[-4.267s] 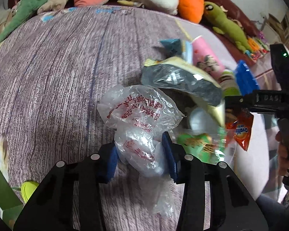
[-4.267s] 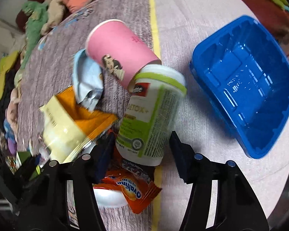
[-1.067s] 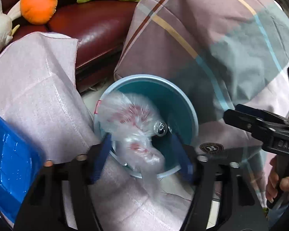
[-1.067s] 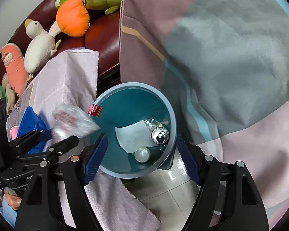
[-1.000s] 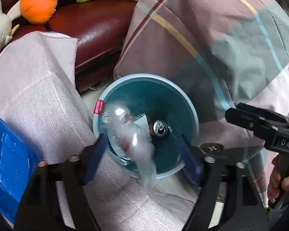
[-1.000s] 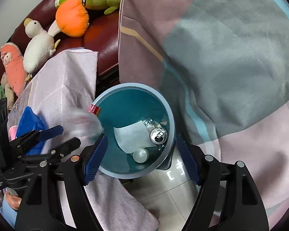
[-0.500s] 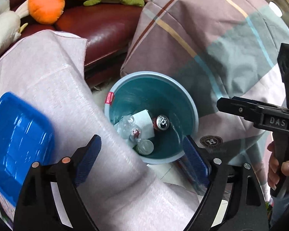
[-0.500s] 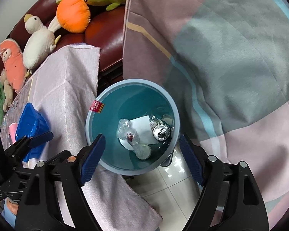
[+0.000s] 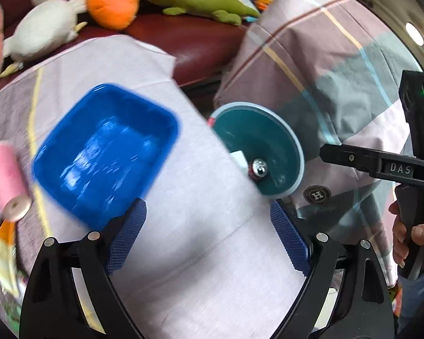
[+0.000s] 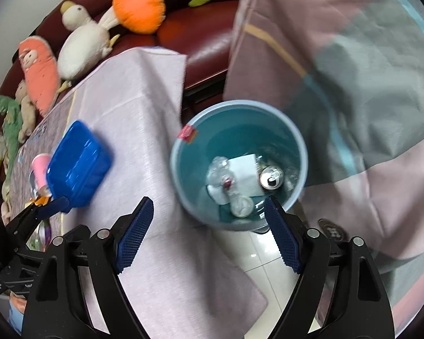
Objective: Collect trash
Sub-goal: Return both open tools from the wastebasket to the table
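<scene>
A teal trash bin (image 10: 181, 152) stands on the floor beside the cloth-covered table (image 10: 132, 118). In it lie a crumpled clear plastic bag (image 10: 220, 172), a white paper, a drink can (image 10: 270, 177) and a cup. My right gripper (image 10: 207, 230) is open and empty above the bin's near rim. My left gripper (image 9: 209, 236) is open and empty over the table cloth; the bin (image 9: 294, 147) is beyond it, partly hidden by the table edge. A blue plastic tray (image 9: 104, 155) and a pink cup (image 9: 5, 178) lie on the table.
Wrappers (image 9: 0, 254) lie at the table's left. Plush toys (image 9: 110, 0) sit on a dark red sofa (image 9: 189, 42) behind. A plaid blanket (image 10: 339, 70) hangs to the right of the bin. White floor tiles (image 10: 257, 257) show below it.
The left gripper opened and dropped the plastic bag into the bin, then swung left back over the table. The right gripper stayed open above the bin, drifting slightly.
</scene>
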Demonstrator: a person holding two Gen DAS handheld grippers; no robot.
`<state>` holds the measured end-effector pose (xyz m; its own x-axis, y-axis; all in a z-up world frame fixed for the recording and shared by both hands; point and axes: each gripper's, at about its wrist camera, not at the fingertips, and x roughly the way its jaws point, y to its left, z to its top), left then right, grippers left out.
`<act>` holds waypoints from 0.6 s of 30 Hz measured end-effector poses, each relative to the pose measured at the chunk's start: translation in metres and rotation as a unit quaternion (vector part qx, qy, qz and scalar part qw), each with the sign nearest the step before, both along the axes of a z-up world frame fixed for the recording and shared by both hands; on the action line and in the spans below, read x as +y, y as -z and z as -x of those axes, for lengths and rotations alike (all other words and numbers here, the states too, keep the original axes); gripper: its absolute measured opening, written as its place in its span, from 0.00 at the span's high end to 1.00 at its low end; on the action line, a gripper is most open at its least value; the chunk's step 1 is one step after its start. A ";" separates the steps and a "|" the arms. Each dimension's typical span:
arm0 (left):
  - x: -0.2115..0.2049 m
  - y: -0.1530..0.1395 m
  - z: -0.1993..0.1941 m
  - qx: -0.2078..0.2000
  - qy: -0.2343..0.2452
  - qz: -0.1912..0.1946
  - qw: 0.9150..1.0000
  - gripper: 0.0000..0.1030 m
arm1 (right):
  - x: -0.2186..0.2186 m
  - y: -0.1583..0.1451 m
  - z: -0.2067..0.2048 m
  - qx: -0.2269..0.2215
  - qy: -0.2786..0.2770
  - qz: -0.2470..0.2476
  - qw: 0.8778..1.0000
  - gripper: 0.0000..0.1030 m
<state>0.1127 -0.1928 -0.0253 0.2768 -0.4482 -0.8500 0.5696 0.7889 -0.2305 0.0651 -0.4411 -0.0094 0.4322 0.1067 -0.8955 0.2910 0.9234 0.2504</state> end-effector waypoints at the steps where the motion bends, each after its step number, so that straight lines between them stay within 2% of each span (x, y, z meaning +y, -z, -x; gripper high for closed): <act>1: 0.013 -0.002 0.003 -0.002 -0.006 0.000 1.000 0.13 | 0.010 0.000 0.001 0.001 -0.006 -0.001 1.000 0.25; 12: 0.128 -0.018 0.021 -0.022 -0.070 0.017 0.997 0.12 | 0.105 -0.010 -0.001 0.012 -0.072 0.005 0.997 0.25; 18: 0.191 -0.016 0.028 -0.023 -0.112 0.019 0.993 0.12 | 0.173 -0.011 -0.005 0.023 -0.131 0.009 0.991 0.24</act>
<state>0.0850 -0.0017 -0.0096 0.4110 -0.4036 -0.8174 0.3922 0.8877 -0.2411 0.0700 -0.2685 0.0013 0.3498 0.1945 -0.9164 0.0512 0.9728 0.2260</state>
